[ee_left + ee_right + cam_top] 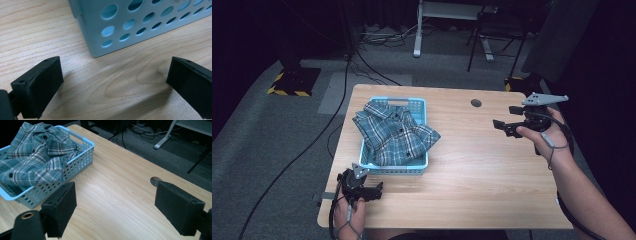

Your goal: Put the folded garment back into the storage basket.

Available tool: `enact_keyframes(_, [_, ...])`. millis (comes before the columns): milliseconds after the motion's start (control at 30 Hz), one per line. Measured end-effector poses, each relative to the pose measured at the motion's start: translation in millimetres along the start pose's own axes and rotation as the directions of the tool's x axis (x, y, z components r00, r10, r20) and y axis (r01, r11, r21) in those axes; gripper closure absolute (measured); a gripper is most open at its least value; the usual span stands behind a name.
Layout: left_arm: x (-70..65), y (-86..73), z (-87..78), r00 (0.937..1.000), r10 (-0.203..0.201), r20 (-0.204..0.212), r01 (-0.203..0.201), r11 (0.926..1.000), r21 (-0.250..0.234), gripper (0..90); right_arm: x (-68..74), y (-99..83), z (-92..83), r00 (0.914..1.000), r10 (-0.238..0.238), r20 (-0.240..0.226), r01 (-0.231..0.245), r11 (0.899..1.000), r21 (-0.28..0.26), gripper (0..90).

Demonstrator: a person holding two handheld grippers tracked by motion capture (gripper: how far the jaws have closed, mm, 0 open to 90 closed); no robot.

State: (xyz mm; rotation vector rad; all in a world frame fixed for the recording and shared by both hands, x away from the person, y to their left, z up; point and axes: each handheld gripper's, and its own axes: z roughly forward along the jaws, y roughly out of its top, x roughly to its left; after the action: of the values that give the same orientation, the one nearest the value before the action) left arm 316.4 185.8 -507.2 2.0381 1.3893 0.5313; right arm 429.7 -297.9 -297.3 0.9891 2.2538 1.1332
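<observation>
Plaid flannel shirt (392, 132) heaped in pale blue perforated basket (394, 169), one sleeve spilling over the rim.
Soft, light, floppy; probably best pinched at the collar or a thick fold. Left gripper (373, 191) beside basket, jaws apart, empty; right gripper (504, 125) well off, jaws apart, empty.

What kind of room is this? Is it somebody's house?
Probably not a house: it looks like a lab or workshop. Black-and-yellow hazard tape marks a stand on the grey carpet, loose cables trail across the floor, and dark curtains hang around the wooden table holding a basket with a plaid shirt.
</observation>
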Motion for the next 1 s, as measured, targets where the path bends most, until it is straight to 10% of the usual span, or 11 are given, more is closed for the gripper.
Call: enact_keyframes(1000, [0.0,0.0,0.0,1.0,0.0,0.0,0.0,1.0,0.0,0.3,-26.1,-53.4,-11.7,0.998,0.038,0.051,-0.041,0.996,0.073,17.0])
